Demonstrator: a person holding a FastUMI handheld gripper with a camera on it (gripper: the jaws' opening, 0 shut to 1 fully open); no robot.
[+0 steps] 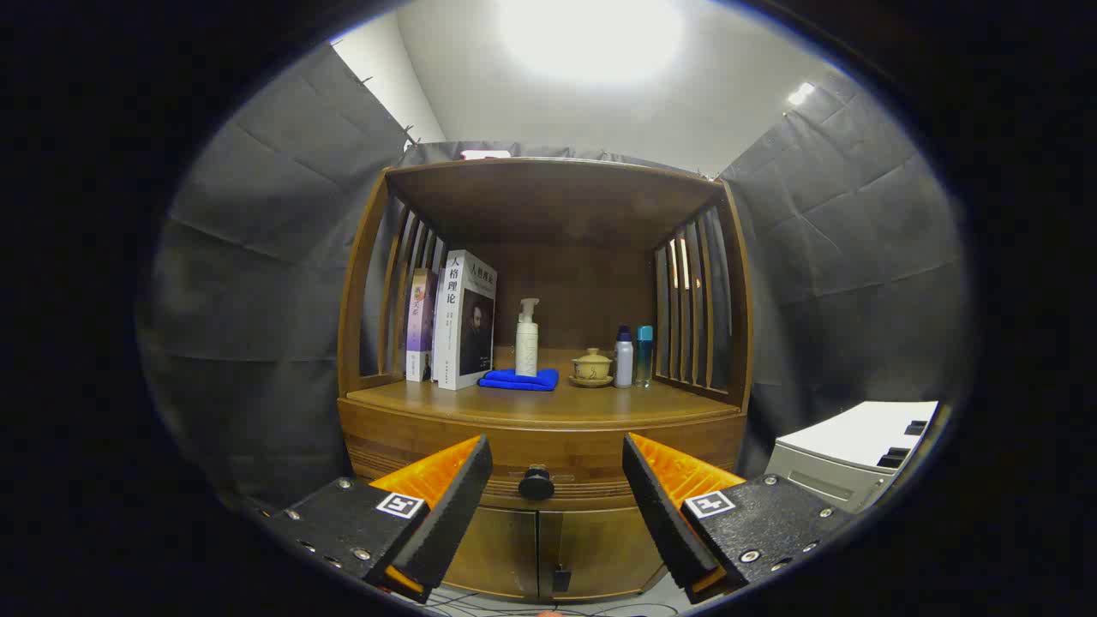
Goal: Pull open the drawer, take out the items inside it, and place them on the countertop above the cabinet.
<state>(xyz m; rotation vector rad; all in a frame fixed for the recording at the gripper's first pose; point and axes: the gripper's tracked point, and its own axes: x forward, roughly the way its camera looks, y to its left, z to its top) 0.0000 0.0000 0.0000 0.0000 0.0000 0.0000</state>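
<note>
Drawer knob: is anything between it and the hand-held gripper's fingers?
No. In the gripper view the drawer knob sits ahead of the open hand-held gripper, centred between its fingers, with only bare air in the gap.

Overhead ceiling glare; fisheye-warped edges

Wooden cabinet [548, 411] smooth, satin; drawer knob [536, 484] matt; blue cloth [519, 380] soft.

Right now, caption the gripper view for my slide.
Open gripper lined up on the closed drawer's knob, countertop items beyond.
</note>
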